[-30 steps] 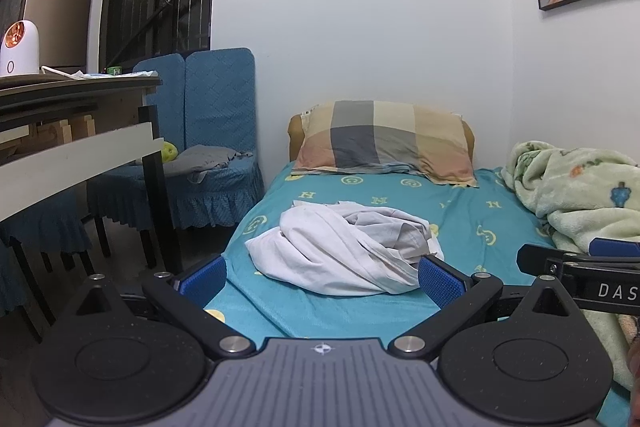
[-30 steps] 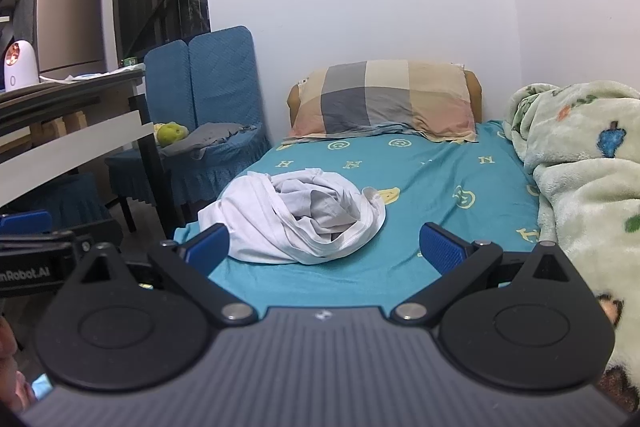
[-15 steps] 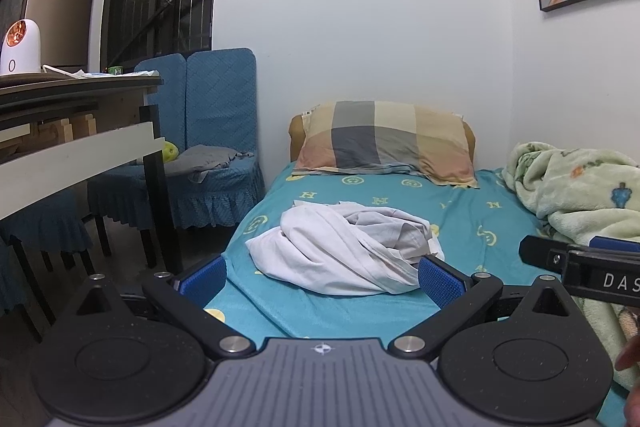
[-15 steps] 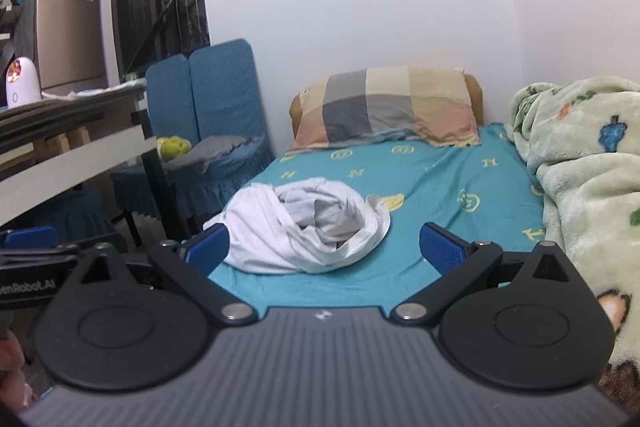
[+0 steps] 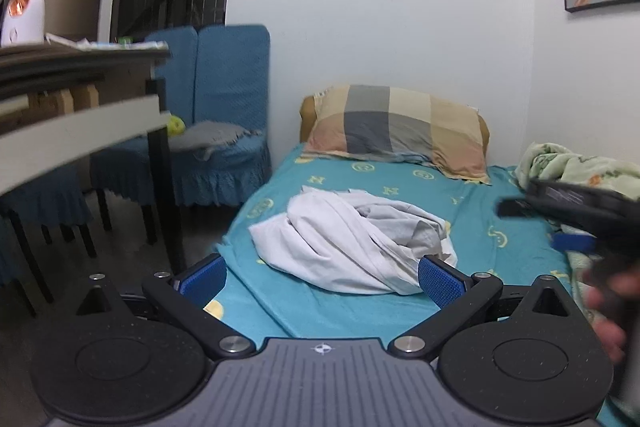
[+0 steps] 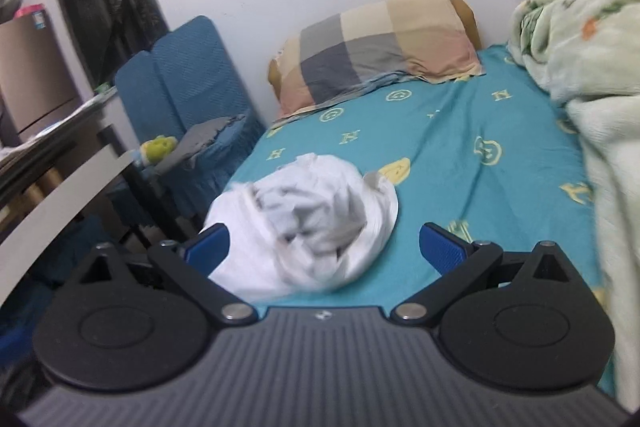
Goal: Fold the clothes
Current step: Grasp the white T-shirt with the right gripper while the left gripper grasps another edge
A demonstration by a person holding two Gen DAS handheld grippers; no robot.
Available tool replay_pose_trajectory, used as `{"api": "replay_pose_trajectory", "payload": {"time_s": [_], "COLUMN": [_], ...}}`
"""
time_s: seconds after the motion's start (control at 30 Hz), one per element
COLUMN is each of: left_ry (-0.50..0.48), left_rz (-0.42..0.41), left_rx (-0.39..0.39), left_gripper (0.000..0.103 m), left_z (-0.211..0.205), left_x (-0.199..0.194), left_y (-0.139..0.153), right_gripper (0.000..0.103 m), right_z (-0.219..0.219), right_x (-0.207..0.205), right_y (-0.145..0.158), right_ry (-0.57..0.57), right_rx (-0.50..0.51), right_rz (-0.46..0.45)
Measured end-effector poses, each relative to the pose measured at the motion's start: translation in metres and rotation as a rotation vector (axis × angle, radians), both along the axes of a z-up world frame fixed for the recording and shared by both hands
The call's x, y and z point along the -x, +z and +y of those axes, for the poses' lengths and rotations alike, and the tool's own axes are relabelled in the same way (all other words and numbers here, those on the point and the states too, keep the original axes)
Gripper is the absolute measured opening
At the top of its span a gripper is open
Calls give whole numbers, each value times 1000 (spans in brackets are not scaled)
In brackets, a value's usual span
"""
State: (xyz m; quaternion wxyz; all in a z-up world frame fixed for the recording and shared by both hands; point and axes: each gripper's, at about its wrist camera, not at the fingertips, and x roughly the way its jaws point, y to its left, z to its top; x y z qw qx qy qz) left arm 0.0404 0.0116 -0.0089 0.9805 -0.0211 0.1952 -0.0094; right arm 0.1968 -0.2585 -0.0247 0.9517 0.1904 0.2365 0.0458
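Observation:
A crumpled white and grey garment (image 5: 352, 243) (image 6: 308, 223) lies in a heap near the left front of the teal bedsheet (image 5: 500, 227) (image 6: 460, 155). My left gripper (image 5: 322, 277) hovers open just short of the heap, nothing between its blue pads. My right gripper (image 6: 324, 247) is open too, right above the heap's near edge, its view tilted and blurred. The right gripper's body (image 5: 572, 211) and a hand (image 5: 608, 307) show blurred at the right of the left wrist view.
A plaid pillow (image 5: 400, 131) (image 6: 380, 47) lies at the head of the bed against the white wall. A pale green blanket (image 6: 592, 67) is piled along the right side. A table (image 5: 80, 115) and blue-covered chairs (image 5: 224, 115) stand left of the bed.
The right gripper has moved forward and tilted, coming close over the garment, which now fills more of its view. The left gripper shifted slightly. Both stayed open.

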Motion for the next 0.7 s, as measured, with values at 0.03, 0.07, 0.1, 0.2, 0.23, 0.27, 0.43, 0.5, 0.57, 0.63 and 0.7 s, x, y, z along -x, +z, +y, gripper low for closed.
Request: {"api": "replay_pose_trajectory", "payload": {"time_s": [0.03,0.07,0.1,0.2,0.23,0.27,0.43,0.5,0.57,0.63,0.7], "left_ry": [0,-3,-7,-15,-16,-19,-27,-27,-23,-27,-32], "left_rz": [7,18,30,63,80,100,158,172,181,181,174], "left_rx": [5,11,17,38,46,54,97,110,125,150,172], "left_gripper": [103,103,103,103,103,103,103,103,103,103,103], "left_z": [2,5,7,15,17,19,28,31,34,37,40], "left_x": [-4,-10,-16,-34,-42,-50,-76,-82,-85,-85,-82], "left_y": [-2,-6,-9,-20,-23,-26,-43,-46,-49,-48,-46], "right_gripper": [103,103,103,95,87,84,57,27,15,5,3], "right_z": [-2,-5,-9,-19,-19,-18,-9,-7,-6,-9,-13], "right_x": [-20,-39,-60,-118,-135,-150,-204,-208,-203,-193,-176], "right_y": [-5,-13,-22,-52,-62,-72,-113,-119,-117,-109,-95], "right_ry": [-19,-35,-48,-84,-93,-100,-120,-116,-122,-133,-141], "right_rx": [-2,-17,-44,-103,-105,-101,-54,-39,-34,-40,-49], "right_rz": [11,25,41,91,105,120,204,216,216,206,181]}}
